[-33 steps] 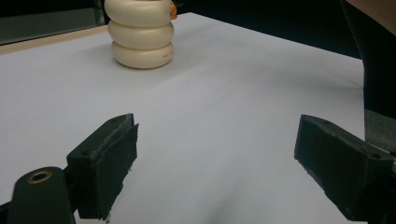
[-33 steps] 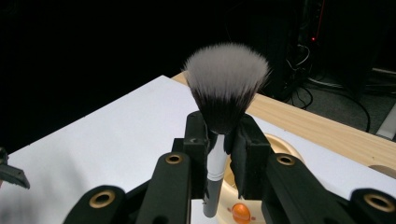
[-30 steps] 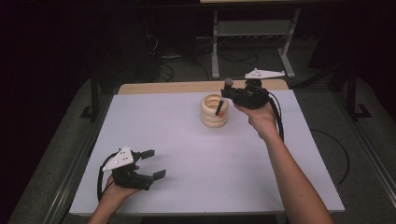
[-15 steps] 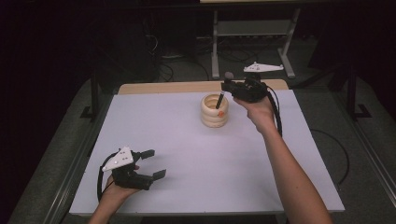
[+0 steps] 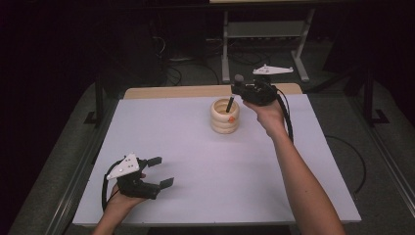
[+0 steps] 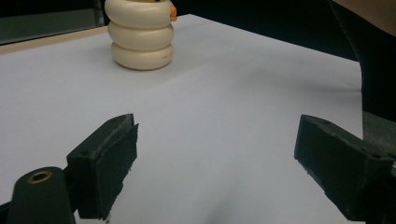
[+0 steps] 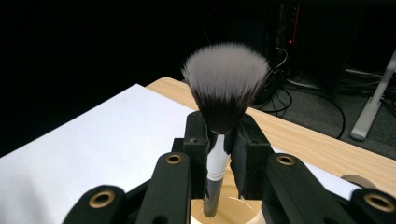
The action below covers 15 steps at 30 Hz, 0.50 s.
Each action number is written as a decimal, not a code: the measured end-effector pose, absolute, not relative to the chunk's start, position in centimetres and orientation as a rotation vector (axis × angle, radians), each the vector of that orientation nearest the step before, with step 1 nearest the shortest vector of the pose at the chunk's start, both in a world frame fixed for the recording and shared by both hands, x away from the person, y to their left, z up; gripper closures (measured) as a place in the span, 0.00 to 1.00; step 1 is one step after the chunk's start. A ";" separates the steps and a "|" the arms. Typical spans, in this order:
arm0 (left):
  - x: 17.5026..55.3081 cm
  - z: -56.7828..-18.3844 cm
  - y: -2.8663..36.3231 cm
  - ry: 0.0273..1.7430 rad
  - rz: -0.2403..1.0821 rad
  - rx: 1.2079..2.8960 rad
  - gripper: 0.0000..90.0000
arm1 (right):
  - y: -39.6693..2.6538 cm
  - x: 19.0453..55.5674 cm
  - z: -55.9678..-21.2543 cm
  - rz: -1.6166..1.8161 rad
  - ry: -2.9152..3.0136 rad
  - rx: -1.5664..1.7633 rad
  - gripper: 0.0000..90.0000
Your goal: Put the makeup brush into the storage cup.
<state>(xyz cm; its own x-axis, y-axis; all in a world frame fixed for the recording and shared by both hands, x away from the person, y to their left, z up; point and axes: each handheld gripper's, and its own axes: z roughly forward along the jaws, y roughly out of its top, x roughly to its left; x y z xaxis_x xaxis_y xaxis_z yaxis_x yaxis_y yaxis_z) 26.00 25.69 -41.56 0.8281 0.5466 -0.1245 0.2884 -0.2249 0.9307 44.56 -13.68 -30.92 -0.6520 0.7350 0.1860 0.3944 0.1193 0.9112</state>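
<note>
Holding the makeup brush [image 7: 219, 135] by its handle, right gripper [image 7: 219, 156] has jaws pinched on it, bristles up, handle end inside the cream ringed holder [image 5: 224, 117] near the table's [image 5: 195, 147] far edge. Left gripper [image 5: 159, 171] sits at the near left corner, jaws spread, nothing between them.

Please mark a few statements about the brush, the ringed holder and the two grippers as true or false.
1. The right gripper is shut on the brush. True.
2. The brush lies flat on the table. False: it stands nearly upright, bristles up, handle end inside the holder.
3. The left gripper has open jaws with nothing between them. True.
4. The holder is tipped on its side. False: it stands upright.
5. The left gripper touches the holder. False: it is well apart, near the table's front edge.
</note>
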 end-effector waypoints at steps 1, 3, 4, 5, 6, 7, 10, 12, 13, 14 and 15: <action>26.0 -41.6 25.7 0.633 0.272 1.824 0.14 | -13.6 44.6 -31.0 1.544 2.094 1.106 0.85; 26.0 -41.6 25.7 0.634 0.269 1.824 0.14 | -13.5 44.7 -31.1 1.542 2.098 1.109 0.85; 26.0 -41.6 25.7 0.633 0.270 1.824 0.14 | -13.5 44.8 -31.2 1.537 2.099 1.104 0.85; 26.0 -41.6 25.7 0.634 0.269 1.826 0.14 | -13.4 44.8 -31.2 1.535 2.100 1.110 0.85; 26.0 -41.5 25.7 0.633 0.270 1.828 0.14 | -13.4 44.9 -31.3 1.529 2.101 1.106 0.85; 26.0 -41.5 25.7 0.633 0.270 1.828 0.14 | -13.3 45.0 -31.4 1.526 2.103 1.107 0.85; 26.0 -41.6 25.7 0.634 0.268 1.822 0.14 | -13.2 45.2 -31.6 1.525 2.103 1.112 0.85; 26.0 -41.6 25.7 0.636 0.267 1.818 0.14 | -13.1 45.3 -31.8 1.518 2.107 1.114 0.85; 26.0 -41.6 25.7 0.636 0.266 1.817 0.14 | -13.0 45.3 -31.9 1.513 2.108 1.114 0.85; 26.0 -41.6 25.7 0.637 0.265 1.817 0.14 | -13.0 45.4 -32.0 1.509 2.110 1.115 0.85; 26.0 -41.6 25.7 0.636 0.266 1.818 0.14 | -13.0 45.4 -32.1 1.503 2.114 1.118 0.85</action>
<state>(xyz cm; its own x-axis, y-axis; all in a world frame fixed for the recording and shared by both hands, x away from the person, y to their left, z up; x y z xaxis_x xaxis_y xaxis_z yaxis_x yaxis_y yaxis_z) 26.02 25.71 -41.59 0.8282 0.5451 -0.1301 0.2904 -0.2190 0.9315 45.43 -12.97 -32.05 -0.6447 0.7435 0.1775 0.4118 0.1423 0.9001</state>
